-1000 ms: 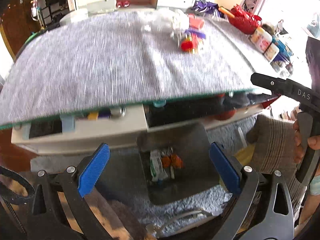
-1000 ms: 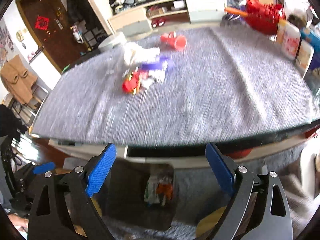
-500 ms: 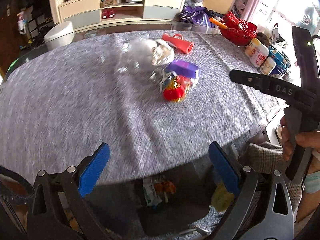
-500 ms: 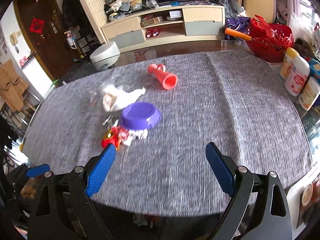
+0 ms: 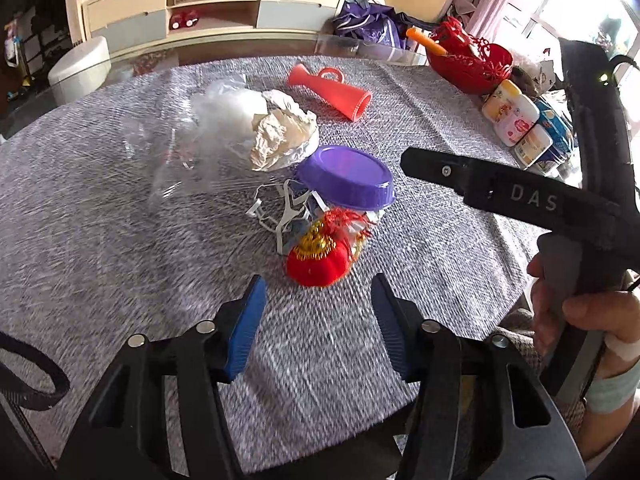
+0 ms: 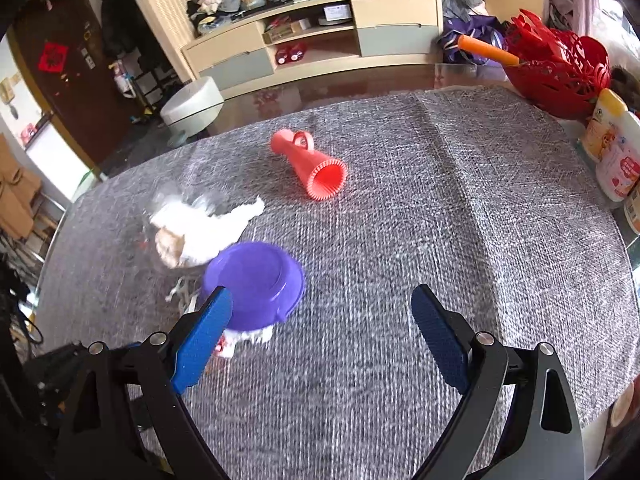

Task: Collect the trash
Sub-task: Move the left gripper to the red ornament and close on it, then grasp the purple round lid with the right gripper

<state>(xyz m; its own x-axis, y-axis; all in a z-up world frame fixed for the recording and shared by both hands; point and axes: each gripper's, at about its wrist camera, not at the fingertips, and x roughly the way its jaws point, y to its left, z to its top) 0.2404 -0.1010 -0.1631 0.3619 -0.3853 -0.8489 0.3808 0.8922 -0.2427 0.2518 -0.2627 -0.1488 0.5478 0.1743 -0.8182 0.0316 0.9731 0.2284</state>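
Observation:
A heap of litter lies mid-table on the grey cloth: crumpled paper and clear plastic (image 5: 276,132), an upturned purple bowl (image 5: 346,178), white strips (image 5: 280,210) and a red and gold pouch (image 5: 320,256). My left gripper (image 5: 318,322) is open and empty, just short of the pouch. My right gripper (image 6: 320,336) is open and empty above the cloth, with the purple bowl (image 6: 254,282) by its left finger and the paper (image 6: 200,232) beyond it. The right gripper's body (image 5: 520,196) also shows in the left wrist view.
A coral plastic horn (image 6: 310,164) lies farther back on the cloth (image 6: 440,240). A red basket (image 6: 560,68) and white bottles (image 6: 612,152) stand at the table's right edge. A low TV cabinet (image 6: 320,36) and a white stool (image 6: 192,106) are behind the table.
Both grippers have risen from below the table edge, where a bin with trash showed, to above the cloth and closer to the heap. The left jaws have narrowed somewhat.

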